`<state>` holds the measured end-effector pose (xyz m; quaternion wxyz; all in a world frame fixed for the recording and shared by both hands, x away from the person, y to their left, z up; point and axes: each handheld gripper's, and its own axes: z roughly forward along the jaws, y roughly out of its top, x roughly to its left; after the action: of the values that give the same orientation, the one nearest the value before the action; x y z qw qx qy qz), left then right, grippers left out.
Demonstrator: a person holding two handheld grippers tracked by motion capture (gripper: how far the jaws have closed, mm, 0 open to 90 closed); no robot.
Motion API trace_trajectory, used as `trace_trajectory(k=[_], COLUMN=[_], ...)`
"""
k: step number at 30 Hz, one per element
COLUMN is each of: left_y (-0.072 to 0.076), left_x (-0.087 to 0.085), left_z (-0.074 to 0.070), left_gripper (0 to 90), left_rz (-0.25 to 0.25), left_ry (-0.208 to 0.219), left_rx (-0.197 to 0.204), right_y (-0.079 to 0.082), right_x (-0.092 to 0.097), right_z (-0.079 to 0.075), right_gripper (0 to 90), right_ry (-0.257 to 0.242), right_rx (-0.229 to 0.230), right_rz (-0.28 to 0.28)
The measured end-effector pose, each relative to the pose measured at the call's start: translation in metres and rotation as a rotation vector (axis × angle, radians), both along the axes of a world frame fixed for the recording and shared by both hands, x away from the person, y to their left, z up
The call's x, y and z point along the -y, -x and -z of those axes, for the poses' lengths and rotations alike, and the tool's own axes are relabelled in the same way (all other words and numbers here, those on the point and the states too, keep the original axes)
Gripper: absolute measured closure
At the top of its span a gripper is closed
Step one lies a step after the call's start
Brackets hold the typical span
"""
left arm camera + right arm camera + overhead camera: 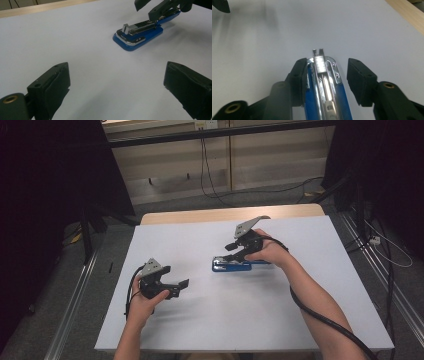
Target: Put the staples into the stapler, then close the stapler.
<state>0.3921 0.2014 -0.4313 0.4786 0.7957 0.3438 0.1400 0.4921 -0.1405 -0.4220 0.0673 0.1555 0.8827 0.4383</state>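
Note:
A blue stapler (pixel 231 265) lies flat on the white table top (pixel 225 320), right of centre, with its metal staple channel showing on top. My right gripper (pixel 232 254) reaches down over its rear end. In the right gripper view the stapler (pixel 324 82) runs between the jaws of that gripper (pixel 327 63). The left pad sits against the stapler's side and the right pad stands clear of it, so this gripper is open. My left gripper (pixel 180 287) rests low at the left, open and empty. It points at the stapler (pixel 137 33) from a distance.
A bare wooden strip (pixel 200 215) borders the table's far edge. Cables (pixel 210 180) lie on the floor behind the table. Metal rails (pixel 75 300) run along both sides. The left gripper view shows the right gripper (pixel 155 7) at the top right.

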Motion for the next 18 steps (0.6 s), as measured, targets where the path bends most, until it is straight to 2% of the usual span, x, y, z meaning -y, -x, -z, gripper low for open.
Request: trace_trajectory(k=[3, 7, 9, 10, 11, 13, 14, 17, 18], left_y=[0.000, 0.000, 0.001, 0.001, 0.001, 0.000, 0.000, -0.001, -0.001], left_x=[0.002, 0.004, 0.006, 0.006, 0.007, 0.008, 0.008, 0.010, 0.011], left_z=[-0.001, -0.002, -0.002, -0.002, -0.002, -0.002, -0.002, -0.002, -0.002], left_gripper=[7.1, 7.1, 7.1, 7.1, 7.1, 7.1, 7.1, 7.1, 7.3], left_rz=[0.006, 0.016, 0.018, 0.020, 0.022, 0.023, 0.023, 0.023, 0.026], left_ry=[-0.008, -0.014, -0.008, -0.012, -0.011, -0.017, -0.017, -0.005, -0.004], left_rx=[0.004, 0.011, 0.008, 0.010, 0.010, 0.010, 0.010, 0.009, 0.007], right_y=[0.007, 0.019, 0.022, 0.027, 0.027, 0.034, 0.034, 0.041, 0.047], right_x=[0.008, 0.021, 0.029, 0.037, 0.037, 0.047, 0.047, 0.055, 0.059], right_z=[-0.003, -0.004, -0.004, -0.003, -0.003, -0.004, -0.004, -0.005, -0.005], right_gripper=[40.5, 34.2, 30.4, 25.0, 25.0, 21.8, 21.8, 19.4, 18.6], right_ry=[0.001, -0.015, -0.024, -0.022, -0.022, -0.029, -0.029, -0.025, -0.008], right_rx=[0.001, 0.005, 0.006, 0.017, 0.017, 0.020, 0.020, 0.021, 0.033], right_rz=[0.044, 0.091, 0.130, 0.174, 0.174, 0.228, 0.228, 0.276, 0.295])
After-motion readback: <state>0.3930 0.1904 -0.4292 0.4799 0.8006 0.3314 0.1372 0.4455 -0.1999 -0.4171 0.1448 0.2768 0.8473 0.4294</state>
